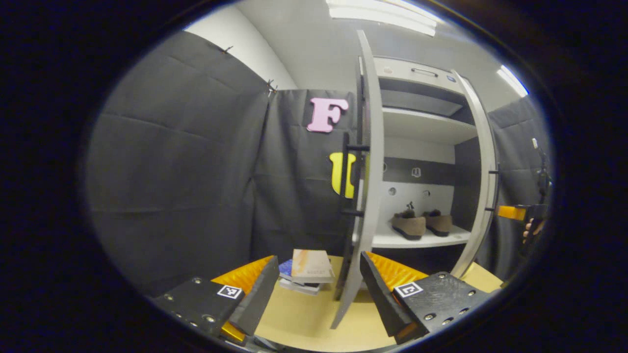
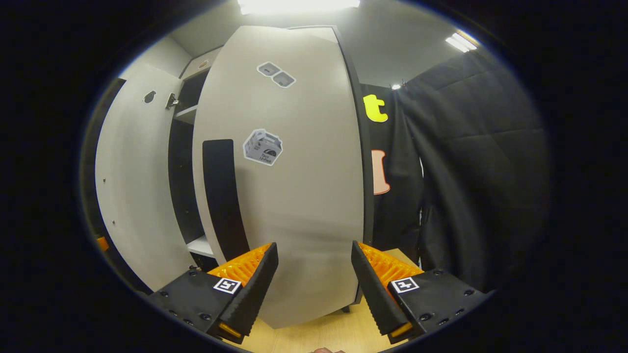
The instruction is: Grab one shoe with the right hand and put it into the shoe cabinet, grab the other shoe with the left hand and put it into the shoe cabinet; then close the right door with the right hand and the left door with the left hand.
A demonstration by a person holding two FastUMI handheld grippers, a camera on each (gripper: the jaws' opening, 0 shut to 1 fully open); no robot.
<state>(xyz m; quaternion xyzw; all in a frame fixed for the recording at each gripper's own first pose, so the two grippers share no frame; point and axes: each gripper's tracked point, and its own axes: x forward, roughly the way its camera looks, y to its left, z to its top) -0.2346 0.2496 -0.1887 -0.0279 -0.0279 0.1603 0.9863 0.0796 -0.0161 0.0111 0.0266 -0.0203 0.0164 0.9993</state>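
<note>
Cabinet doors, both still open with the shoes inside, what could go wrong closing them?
The left claw straddles the left door edge, so a swing could pinch or jam it. The book stack sits close beside that door. The right claw is open at the right door and might slip off the smooth panel.

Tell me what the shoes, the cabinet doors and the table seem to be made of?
The shoes look like brown suede or felt: matte, soft and fuzzy, with darker soles. The cabinet doors look like pale grey laminated board, smooth with a dull sheen, though painted metal is possible; one carries a black handle strip. The table looks like light wood or wood-look laminate, smooth and yellowish.
</note>
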